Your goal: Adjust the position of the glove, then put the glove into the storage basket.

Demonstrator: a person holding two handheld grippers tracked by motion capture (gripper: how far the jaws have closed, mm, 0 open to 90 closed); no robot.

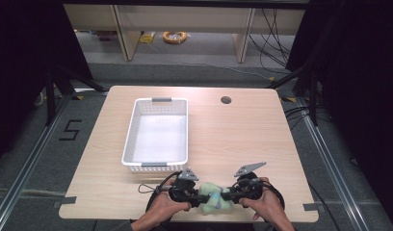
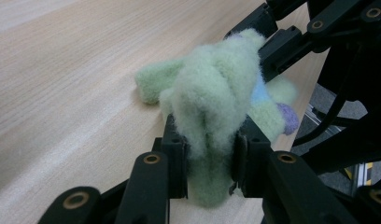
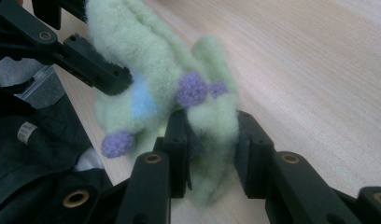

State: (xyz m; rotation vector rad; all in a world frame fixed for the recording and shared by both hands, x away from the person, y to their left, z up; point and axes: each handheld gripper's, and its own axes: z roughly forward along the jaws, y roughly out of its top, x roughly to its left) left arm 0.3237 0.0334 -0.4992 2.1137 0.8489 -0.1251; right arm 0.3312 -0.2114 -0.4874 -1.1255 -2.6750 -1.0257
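Left gripper [image 2: 209, 161]: jaws clenched on one fuzzy limb of the pale-green plush toy [image 2: 216, 100], pads pressed into the pile. The toy sits at the table's [image 1: 233, 134] near edge, spanned between both tools. Right gripper [image 3: 212, 161]: clamped on another limb, beside the purple knobs. Step in hand, by my reading: a two-handed grasp. The next move likely calls for an even lift toward the white basket [image 1: 129, 132].

High view overhead facing forward, gripper views close (opposed), sharing green plush toy [image 2: 212, 107]
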